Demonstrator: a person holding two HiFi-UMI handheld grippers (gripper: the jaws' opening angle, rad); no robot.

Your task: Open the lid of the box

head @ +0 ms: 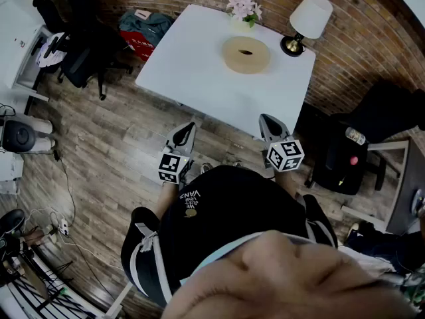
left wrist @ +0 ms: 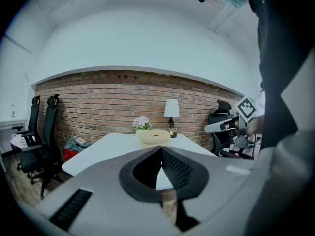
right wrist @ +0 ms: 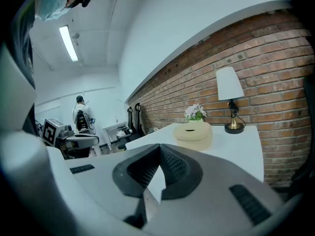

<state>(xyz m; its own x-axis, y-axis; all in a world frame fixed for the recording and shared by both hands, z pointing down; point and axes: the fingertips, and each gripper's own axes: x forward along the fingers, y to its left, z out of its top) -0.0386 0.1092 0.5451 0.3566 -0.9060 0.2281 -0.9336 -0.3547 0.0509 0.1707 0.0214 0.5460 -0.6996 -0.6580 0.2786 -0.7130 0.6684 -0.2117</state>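
A round beige box [head: 246,54] with a slotted lid lies on the far half of the white table [head: 199,72]. It also shows as the box [left wrist: 154,136] in the left gripper view and the box [right wrist: 193,132] in the right gripper view, well ahead of both sets of jaws. My left gripper [head: 189,127] and right gripper [head: 265,119] hang side by side in front of my body, short of the table's near edge and over the wooden floor. Both the left gripper [left wrist: 160,149] and the right gripper [right wrist: 159,146] are shut, with nothing between their pads.
A pot of pink flowers [head: 244,8] and a white-shaded lamp [head: 307,22] stand at the table's far edge by the brick wall. Black office chairs [head: 86,52] stand at the left, another chair [head: 345,158] at the right. A red and teal bag [head: 143,28] lies on the floor.
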